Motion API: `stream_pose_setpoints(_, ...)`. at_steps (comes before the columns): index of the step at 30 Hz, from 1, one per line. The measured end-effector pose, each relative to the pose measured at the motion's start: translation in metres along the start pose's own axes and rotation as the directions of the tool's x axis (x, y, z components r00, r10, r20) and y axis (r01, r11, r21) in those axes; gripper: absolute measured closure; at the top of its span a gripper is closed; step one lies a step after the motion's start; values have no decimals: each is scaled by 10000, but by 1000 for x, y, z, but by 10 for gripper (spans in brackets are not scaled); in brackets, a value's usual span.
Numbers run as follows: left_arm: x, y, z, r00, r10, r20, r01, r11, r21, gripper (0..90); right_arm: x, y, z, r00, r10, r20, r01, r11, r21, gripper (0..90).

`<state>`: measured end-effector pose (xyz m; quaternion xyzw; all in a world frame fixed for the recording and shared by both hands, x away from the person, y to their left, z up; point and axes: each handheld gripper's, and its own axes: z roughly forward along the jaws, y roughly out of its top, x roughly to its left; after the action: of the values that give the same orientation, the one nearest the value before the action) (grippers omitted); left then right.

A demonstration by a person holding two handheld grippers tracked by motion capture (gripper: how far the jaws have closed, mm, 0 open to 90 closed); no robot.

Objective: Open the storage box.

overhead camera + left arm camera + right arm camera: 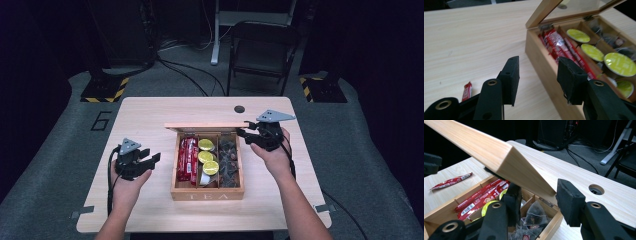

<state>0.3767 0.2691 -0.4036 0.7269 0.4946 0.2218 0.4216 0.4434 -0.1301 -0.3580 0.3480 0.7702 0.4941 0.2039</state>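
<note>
Dark room, grey floor, folding chair (pixel 260 47) at top centre; a pale wood table (pixel 145 112) fills mid-frame.

Box (pixel 207 192): light wood, rectangular, "TEA" on the front wall, centre of the high view. Three lengthwise compartments: red sachets (pixel 187 157) left, round yellow-green capsules (pixel 207 156) middle, dark mesh tea bags (pixel 229 160) right.

Lid (pixel 486 147) is hinged at the back, glass-paned in a wood frame, and tilted up. The right gripper (pixel 539 197) sits at the lid's right corner, in the upper right of the box area. The jaws straddle the corner and the left pad is against the underside. I can't tell if they're actually clamping it. Judging by the pose, it's propping the lid so the compartments stay reachable.

Left gripper (pixel 537 78) is at centre-left, above bare table and apart from the box. The jaws are partly apart and nothing is between them, so it's released. It points at the sachet compartment.

One loose sachet (pixel 467 91) lies flat on the table just behind the left gripper's left jaw, at lower left of its view; it's glossy foil, narrow, crimped at the ends. Probably the next thing to go in the box.
</note>
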Motion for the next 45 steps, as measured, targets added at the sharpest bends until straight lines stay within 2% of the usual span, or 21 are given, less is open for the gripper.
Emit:
stream_pose_setpoints(9, -22, 40, -8, 9962, 848, 202, -837, 9952, -506, 500, 0, 0, 0, 10000, -41, 9, 41, 10000, -26, 555)
stream_pose_setpoints(19, -36, 66, -9, 9910, 1227, 530, -1180, 9894, -845, 502, 1, -1, 0, 10000, -15, 4, 15, 10000, -35, 554)
stream_pose_setpoints(23, -39, 73, -8, 9895, 1372, 459, -1318, 9856, -1056, 533, 1, -2, -1, 10000, -2, 15, 2, 10000, 0, 553)
stream_pose_setpoints(24, -40, 75, -8, 9894, 1365, 504, -1301, 9850, -1133, 538, 2, -2, -1, 10000, -14, 20, 14, 10000, 9, 553)
stream_pose_setpoints(27, -43, 76, -8, 9857, 1643, 376, -1598, 9821, -998, 555, 2, -3, -1, 10000, -34, -2, 34, 10000, -3, 554)
stream_pose_setpoints(31, -43, 76, -7, 9848, 1698, 356, -1660, 9819, -911, 559, 3, -5, -2, 10000, 46, -5, -46, 10000, 24, 554)
stream_pose_setpoints(37, -43, 76, -7, 9848, 1688, 418, -1650, 9829, -816, 563, 5, -5, -7, 9997, 216, -81, -216, 9998, -50, 549)
stream_pose_setpoints(42, -42, 74, -7, 9857, 1610, 495, -1561, 9836, -904, 563, 13, -2, -13, 9999, -130, 86, 128, 9998, 166, 501)
stream_pose_setpoints(45, -41, 73, -7, 9859, 1574, 562, -1519, 9842, -914, 562, 17, 2, -17, 10000, -32, -3, 32, 9997, 255, 472)
